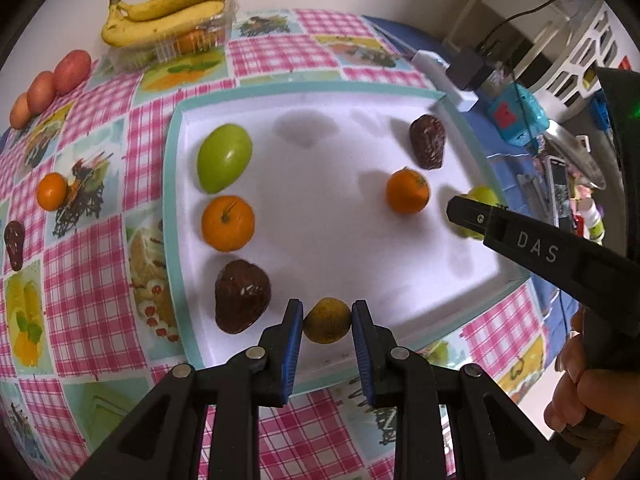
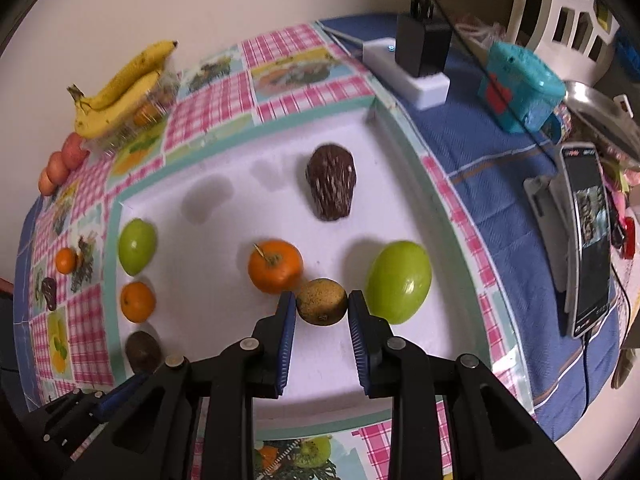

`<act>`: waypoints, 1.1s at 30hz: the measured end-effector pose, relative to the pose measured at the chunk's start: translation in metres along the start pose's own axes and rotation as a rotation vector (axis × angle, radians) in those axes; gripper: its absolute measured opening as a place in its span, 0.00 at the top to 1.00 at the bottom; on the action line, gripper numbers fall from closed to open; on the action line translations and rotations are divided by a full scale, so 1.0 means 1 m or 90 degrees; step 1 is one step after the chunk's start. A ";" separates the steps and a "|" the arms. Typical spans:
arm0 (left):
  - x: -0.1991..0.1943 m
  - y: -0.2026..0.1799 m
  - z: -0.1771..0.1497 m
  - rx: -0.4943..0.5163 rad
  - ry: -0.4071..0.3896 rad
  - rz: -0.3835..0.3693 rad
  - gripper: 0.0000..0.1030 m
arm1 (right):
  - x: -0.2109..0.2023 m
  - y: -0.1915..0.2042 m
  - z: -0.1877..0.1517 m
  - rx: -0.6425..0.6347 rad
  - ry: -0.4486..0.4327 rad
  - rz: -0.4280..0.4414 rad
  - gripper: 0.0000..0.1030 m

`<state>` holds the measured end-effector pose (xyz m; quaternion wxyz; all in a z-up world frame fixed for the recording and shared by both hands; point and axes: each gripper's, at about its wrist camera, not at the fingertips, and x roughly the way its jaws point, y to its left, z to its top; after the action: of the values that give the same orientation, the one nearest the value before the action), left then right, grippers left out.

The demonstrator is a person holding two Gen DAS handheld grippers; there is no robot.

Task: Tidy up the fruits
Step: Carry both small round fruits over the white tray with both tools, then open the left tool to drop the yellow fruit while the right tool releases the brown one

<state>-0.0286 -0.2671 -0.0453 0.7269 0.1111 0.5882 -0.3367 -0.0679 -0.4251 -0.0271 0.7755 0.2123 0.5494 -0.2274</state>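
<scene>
Each gripper carries its own brownish-yellow fruit over the white tray on the worktop. Left gripper: jaws partly closed, pads touching both sides of a small fruit at the tray's near edge, just right of the dark fruit. Right gripper: jaws likewise pinched on a speckled fruit, sitting between the orange and the green fruit near the tray's right edge. Both fruits are roundish with no long axis, dead centre between the jaws.
</scene>
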 end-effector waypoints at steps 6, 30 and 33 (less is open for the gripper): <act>0.011 0.007 -0.003 -0.017 0.017 0.004 0.74 | 0.015 -0.001 -0.006 0.005 0.025 -0.001 0.73; 0.022 0.018 -0.003 -0.056 0.043 -0.022 0.72 | 0.022 -0.003 -0.006 0.010 0.039 -0.016 0.73; 0.018 0.019 -0.002 -0.059 0.042 -0.026 0.71 | 0.018 -0.002 -0.005 0.011 0.031 -0.016 0.73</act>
<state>-0.0171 -0.2580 -0.0673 0.7044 0.0765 0.6289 -0.3202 -0.0670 -0.4259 -0.0462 0.7573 0.2173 0.5687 -0.2366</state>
